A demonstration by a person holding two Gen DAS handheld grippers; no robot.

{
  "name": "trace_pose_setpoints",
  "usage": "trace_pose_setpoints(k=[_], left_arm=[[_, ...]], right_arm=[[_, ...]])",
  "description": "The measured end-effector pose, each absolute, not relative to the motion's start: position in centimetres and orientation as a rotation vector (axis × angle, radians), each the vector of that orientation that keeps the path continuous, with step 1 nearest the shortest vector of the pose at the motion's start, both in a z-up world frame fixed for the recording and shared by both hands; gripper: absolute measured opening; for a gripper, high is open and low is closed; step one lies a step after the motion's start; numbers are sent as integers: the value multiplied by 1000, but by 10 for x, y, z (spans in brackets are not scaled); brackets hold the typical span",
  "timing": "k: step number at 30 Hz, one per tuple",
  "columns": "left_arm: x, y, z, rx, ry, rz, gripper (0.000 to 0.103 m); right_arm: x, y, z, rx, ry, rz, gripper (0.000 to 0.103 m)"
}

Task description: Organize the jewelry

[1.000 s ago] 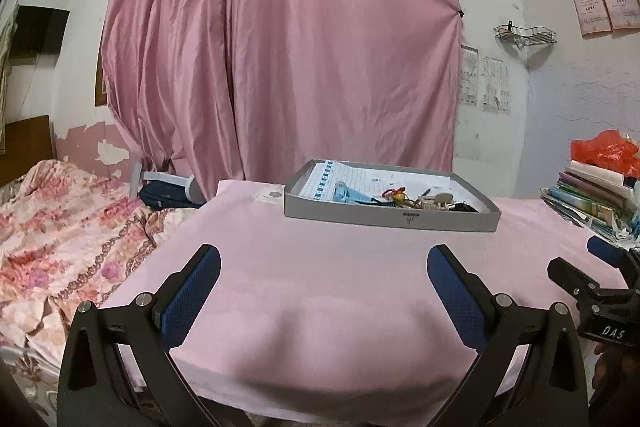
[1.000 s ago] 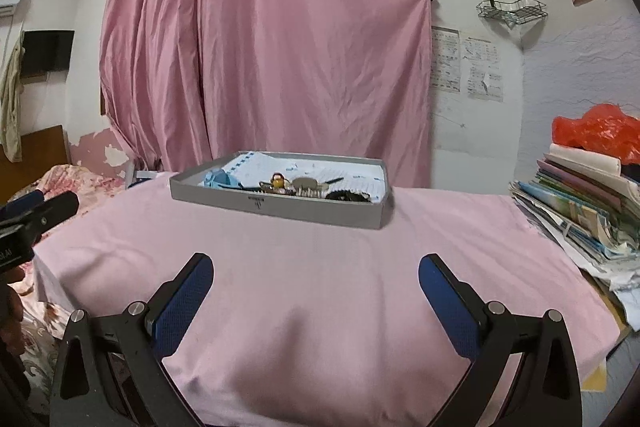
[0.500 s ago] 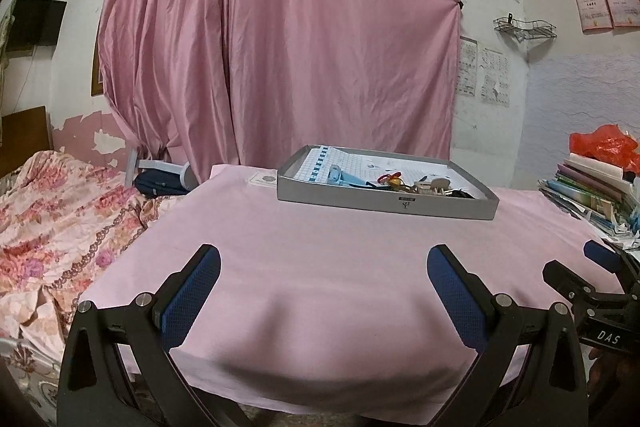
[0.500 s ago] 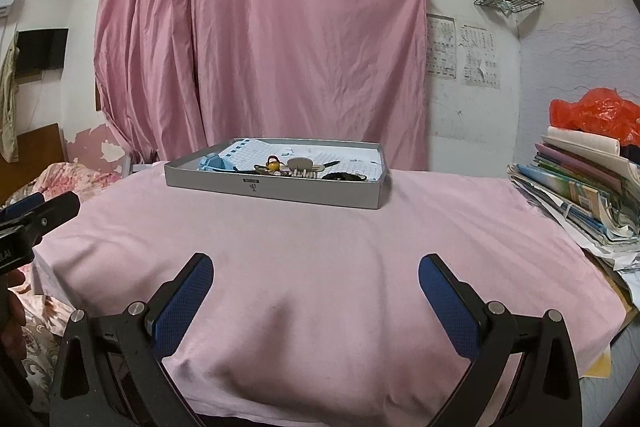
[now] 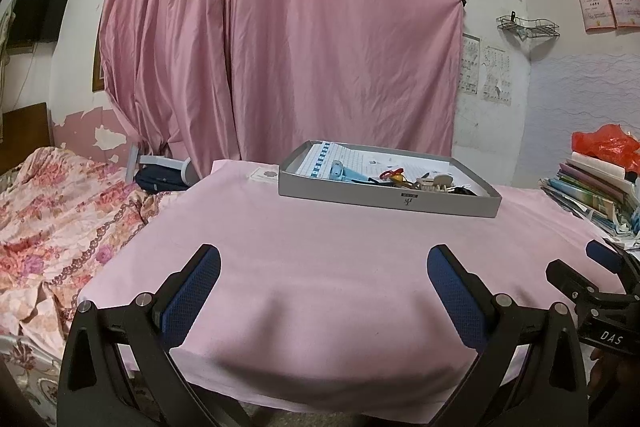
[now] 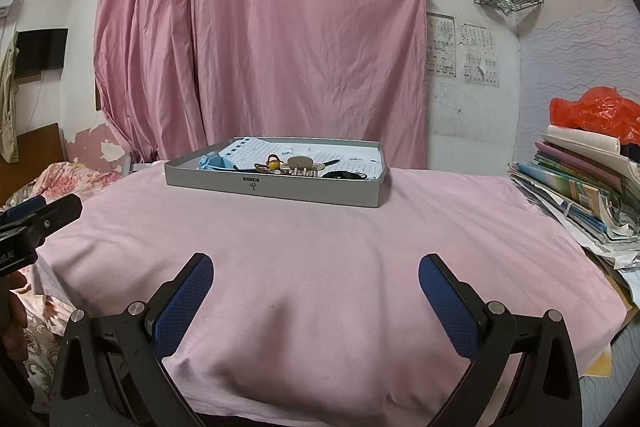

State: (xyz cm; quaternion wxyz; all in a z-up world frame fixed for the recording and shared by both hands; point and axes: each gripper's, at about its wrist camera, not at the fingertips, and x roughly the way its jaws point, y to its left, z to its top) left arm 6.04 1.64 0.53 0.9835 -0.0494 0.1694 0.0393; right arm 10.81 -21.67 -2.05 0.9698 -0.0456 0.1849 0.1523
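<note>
**Both grippers wait short of the tray**

Nearest the cameras, well short of the tray, the left gripper (image 5: 323, 269) and the right gripper (image 6: 316, 277) hang over the near edge of the desk (image 6: 320, 251), each with its blue fingers (image 6: 184, 301) spread wide and nothing between them. That wide spread probably readies them for a small pick. Pink cloth lies bare between them and the tray.

Toward the far side of the desk sits the grey tray (image 6: 280, 189), lined with squared paper. The jewelry lies bunched along the tray's near wall: a blue piece (image 6: 214, 163) at its left end, a yellow bead on a band (image 6: 273, 164) and a beige claw clip (image 6: 301, 165) in the middle, a black piece (image 6: 344, 175) to the right. Right of the tray, books (image 6: 580, 187) are stacked; behind it hangs a pink curtain (image 6: 260, 27).
</note>
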Motion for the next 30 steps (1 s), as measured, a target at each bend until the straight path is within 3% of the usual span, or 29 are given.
trace_pose_setpoints(k=[30], left_arm=[[63,22,0,-109,352,81,101]], right_arm=[[108,-216,-22,-91,380,309,103]])
